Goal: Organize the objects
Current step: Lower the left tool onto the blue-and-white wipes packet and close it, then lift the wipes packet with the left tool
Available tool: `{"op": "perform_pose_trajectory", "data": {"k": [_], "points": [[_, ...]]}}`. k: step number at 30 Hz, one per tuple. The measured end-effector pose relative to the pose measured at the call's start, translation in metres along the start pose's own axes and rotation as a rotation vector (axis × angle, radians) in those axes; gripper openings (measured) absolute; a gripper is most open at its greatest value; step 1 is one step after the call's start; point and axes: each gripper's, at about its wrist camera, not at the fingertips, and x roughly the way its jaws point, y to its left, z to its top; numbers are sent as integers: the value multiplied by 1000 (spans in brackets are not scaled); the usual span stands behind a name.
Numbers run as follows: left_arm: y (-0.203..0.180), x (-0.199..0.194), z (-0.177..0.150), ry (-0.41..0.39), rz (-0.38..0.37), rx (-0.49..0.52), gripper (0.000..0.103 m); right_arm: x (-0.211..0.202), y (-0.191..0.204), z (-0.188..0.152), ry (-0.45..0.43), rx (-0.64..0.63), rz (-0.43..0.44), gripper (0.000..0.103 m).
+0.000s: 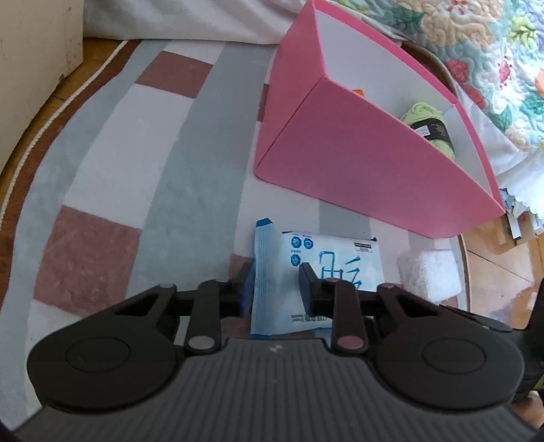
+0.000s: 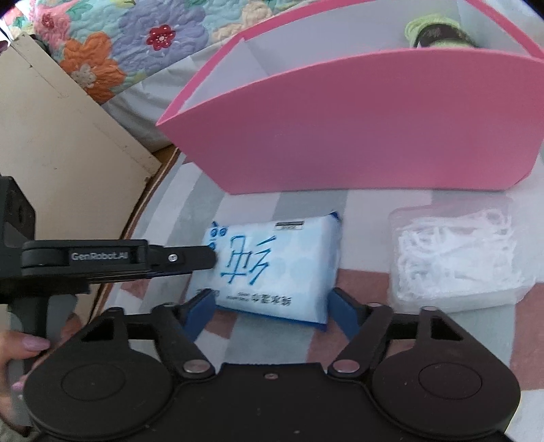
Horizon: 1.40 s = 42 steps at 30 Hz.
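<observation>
A blue and white tissue pack lies on the checked cloth in front of a pink box. My left gripper is shut on the pack's left end, one finger on each side. In the right wrist view the pack lies between the fingers of my right gripper, which is open, its blue pads apart from the pack's sides. The left gripper reaches in from the left and touches the pack. The pink box holds a green yarn ball, also seen in the left wrist view.
A clear plastic box of white items sits right of the pack, also in the left wrist view. A floral quilt lies behind the pink box. A beige board stands at the left by the table's round edge.
</observation>
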Motion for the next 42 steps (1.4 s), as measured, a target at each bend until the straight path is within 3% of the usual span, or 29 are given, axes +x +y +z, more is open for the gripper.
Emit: {"op": "perform_pose_trajectory", "data": {"k": [2, 5, 10, 13, 15, 17, 28, 31, 35, 42], "points": [[0, 1, -1, 10, 14, -3, 27, 1, 0, 2, -13, -4, -27, 58], [1, 1, -1, 8, 14, -11, 27, 1, -2, 3, -24, 4, -43, 53], [-4, 1, -3, -3, 22, -5, 27, 4, 6, 2, -34, -50, -96, 50], [0, 2, -3, 10, -18, -40, 24, 6, 12, 2, -18, -108, -124, 48], [-2, 4, -4, 15, -40, -14, 21, 7, 15, 3, -11, -125, -136, 45], [-9, 4, -7, -3, -14, 22, 21, 8, 17, 3, -8, -137, -145, 44], [-23, -3, -17, -26, 7, 69, 18, 3, 34, -7, -6, -244, -212, 40], [-30, -6, -19, 19, 7, 76, 18, -4, 34, -11, 29, -246, -215, 40], [-43, -22, -23, 5, -20, 117, 19, -18, 29, -16, 38, -224, -201, 40], [-46, -25, -28, 37, -28, 103, 19, -35, 30, -25, 24, -210, -199, 40]]}}
